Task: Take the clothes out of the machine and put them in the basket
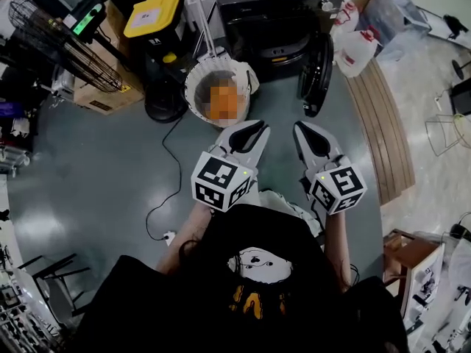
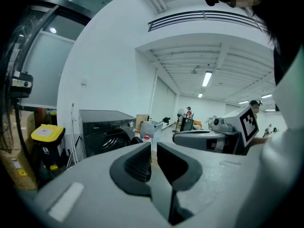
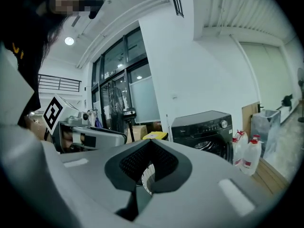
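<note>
Facing the open washing machine, clothes unseen inside, I hold my right gripper with jaws clenched on nothing, my left gripper with jaws a slit apart, empty. Its drum lies ahead, nearer my right; the laundry basket fronts my left.

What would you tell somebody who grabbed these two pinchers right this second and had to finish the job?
Left gripper: jaws a little apart, nothing between them.
Right gripper: shut, empty, held beside the left one.
Basket: on the floor just ahead of both grippers; something orange shows inside, too blurred to name.
Machine: black, behind the basket, with its door swung open.
Done: door open, maybe one item in the basket.
Left: the drum's inside cannot be made out, so look in and move anything there into the basket.
</note>
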Demonstrator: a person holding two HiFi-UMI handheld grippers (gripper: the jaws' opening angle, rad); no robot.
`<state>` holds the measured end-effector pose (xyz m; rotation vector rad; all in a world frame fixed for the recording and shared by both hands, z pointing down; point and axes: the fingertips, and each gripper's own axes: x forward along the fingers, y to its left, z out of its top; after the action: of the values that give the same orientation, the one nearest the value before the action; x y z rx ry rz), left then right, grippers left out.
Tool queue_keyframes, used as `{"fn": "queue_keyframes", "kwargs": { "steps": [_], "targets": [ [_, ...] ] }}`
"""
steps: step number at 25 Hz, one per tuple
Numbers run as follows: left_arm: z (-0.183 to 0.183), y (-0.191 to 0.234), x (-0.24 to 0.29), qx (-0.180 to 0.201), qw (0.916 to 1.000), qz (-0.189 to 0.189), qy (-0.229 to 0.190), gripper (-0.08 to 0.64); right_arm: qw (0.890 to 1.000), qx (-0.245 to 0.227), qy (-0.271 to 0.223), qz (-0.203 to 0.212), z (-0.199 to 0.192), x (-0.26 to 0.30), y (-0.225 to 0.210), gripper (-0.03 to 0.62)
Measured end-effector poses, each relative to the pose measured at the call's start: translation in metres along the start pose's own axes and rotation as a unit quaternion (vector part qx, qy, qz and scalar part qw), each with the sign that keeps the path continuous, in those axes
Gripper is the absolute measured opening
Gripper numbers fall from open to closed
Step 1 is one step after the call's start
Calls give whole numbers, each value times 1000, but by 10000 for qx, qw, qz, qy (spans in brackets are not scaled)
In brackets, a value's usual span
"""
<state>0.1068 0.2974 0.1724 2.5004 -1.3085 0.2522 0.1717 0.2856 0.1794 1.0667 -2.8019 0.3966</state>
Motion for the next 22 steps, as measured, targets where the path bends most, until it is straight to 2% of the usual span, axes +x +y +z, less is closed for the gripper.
{"fn": "queue_keyframes", "kwargs": {
  "steps": [8,22],
  "targets": [
    [-6,-25,-4,28,9999,-104,52,38,10000,-44,22,-84,-7,-21,-3,11],
    [-11,-35,-2,73,9996,-269,111,38,9997,-78,80,-214,-11,-33,-10,12]
  ]
}}
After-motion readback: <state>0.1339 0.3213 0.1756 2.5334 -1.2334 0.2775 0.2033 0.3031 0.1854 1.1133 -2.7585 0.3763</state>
